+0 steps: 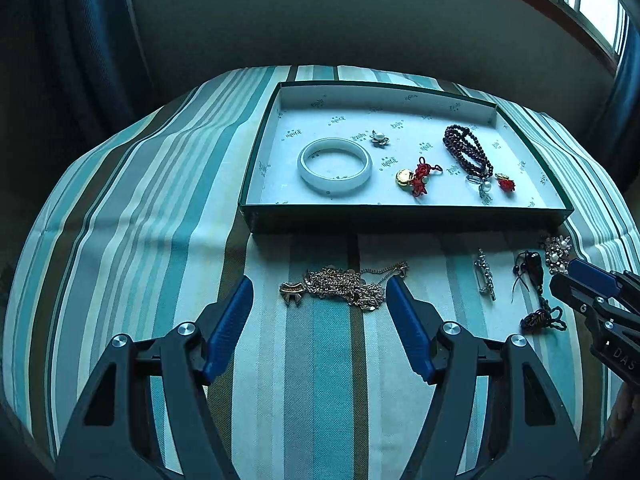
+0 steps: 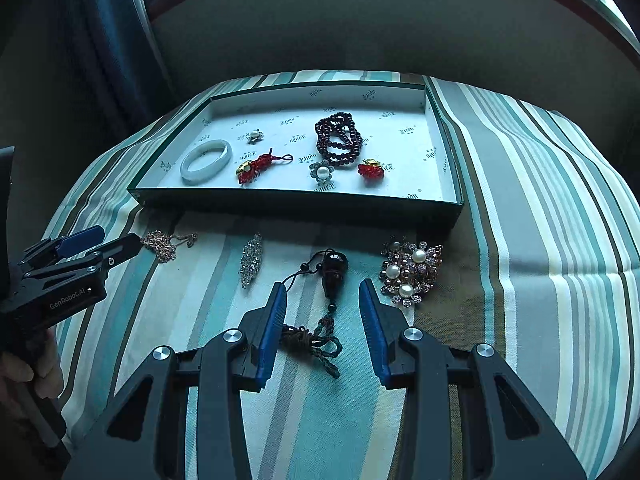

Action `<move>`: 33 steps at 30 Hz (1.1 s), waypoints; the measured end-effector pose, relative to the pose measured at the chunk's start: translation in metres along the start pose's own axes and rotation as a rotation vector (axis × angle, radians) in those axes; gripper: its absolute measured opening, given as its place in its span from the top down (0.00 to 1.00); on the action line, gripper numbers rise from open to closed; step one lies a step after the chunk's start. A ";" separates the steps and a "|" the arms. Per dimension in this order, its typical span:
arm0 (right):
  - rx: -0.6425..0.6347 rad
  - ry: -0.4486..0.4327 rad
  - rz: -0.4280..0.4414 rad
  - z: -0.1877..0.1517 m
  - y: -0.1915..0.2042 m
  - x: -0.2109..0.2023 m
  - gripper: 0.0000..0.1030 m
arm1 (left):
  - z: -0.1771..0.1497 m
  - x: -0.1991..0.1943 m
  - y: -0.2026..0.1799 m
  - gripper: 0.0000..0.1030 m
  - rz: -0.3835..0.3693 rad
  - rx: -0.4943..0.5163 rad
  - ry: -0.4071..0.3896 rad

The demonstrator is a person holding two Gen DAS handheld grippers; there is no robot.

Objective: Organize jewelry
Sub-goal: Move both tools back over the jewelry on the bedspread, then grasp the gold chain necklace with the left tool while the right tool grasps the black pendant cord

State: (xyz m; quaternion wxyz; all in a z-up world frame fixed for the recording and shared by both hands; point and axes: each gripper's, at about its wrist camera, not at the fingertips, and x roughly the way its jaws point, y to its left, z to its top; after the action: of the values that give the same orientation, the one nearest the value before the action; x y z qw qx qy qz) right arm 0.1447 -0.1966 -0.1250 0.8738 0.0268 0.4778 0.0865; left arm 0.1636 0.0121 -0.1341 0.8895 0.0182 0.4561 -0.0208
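Observation:
A tangled gold chain necklace (image 1: 344, 286) lies on the striped cloth between the fingertips of my left gripper (image 1: 320, 292), which is open and not touching it. My right gripper (image 2: 323, 286) is open too, straddling the cord of a black pendant (image 2: 334, 268) whose tassel lies between the pads. Behind both stands a green tray (image 1: 400, 220) with a white lining. It holds a white bangle (image 1: 334, 165), a dark red bead bracelet (image 1: 466, 152), red knot charms (image 1: 418, 176) and small pearl pieces.
Also loose on the cloth are a crystal bar brooch (image 2: 251, 260) and a pearl cluster brooch (image 2: 412, 274). The left gripper (image 2: 116, 240) shows at that view's left edge, with a hand (image 2: 20, 372) below it. Dark curtains and a window sill lie beyond the table.

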 end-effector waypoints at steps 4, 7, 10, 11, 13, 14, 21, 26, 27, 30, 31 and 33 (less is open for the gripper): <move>-0.004 0.010 0.004 -0.007 0.002 0.003 0.64 | -0.015 -0.002 0.005 0.33 0.009 -0.004 0.016; -0.005 0.001 0.002 -0.004 0.003 0.001 0.64 | -0.017 -0.002 0.010 0.33 0.014 -0.015 0.020; -0.009 -0.008 -0.002 0.003 0.004 0.005 0.70 | -0.015 -0.001 0.012 0.33 0.018 -0.025 0.019; -0.009 -0.009 -0.005 0.005 0.003 0.007 0.70 | -0.014 0.000 0.013 0.33 0.020 -0.028 0.018; -0.012 -0.003 -0.007 0.010 0.003 0.013 0.72 | -0.012 0.002 0.013 0.33 0.020 -0.032 0.019; -0.014 -0.002 -0.009 0.011 0.003 0.016 0.73 | -0.012 0.003 0.013 0.33 0.019 -0.032 0.020; -0.015 0.024 -0.033 0.015 0.001 0.034 0.76 | -0.011 0.011 0.011 0.33 0.013 -0.028 0.037; -0.038 0.028 -0.034 0.013 0.005 0.037 0.83 | -0.007 0.017 0.009 0.33 0.005 -0.031 0.049; -0.043 0.027 -0.038 0.012 0.006 0.037 0.83 | -0.006 0.019 0.008 0.33 0.003 -0.032 0.051; -0.049 0.024 -0.039 0.011 0.006 0.037 0.83 | -0.002 0.024 0.005 0.33 -0.007 -0.034 0.058; -0.049 0.024 -0.038 0.011 0.006 0.037 0.83 | -0.001 0.025 0.004 0.33 -0.010 -0.031 0.059; -0.047 0.023 -0.036 0.011 0.005 0.037 0.83 | 0.001 0.028 0.000 0.33 -0.019 -0.022 0.060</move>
State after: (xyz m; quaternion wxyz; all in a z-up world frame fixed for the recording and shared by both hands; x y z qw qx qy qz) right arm 0.1729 -0.1844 -0.1494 0.8701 -0.0034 0.4860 0.0825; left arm 0.1805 0.0117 -0.1562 0.8752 0.0048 0.4831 -0.0237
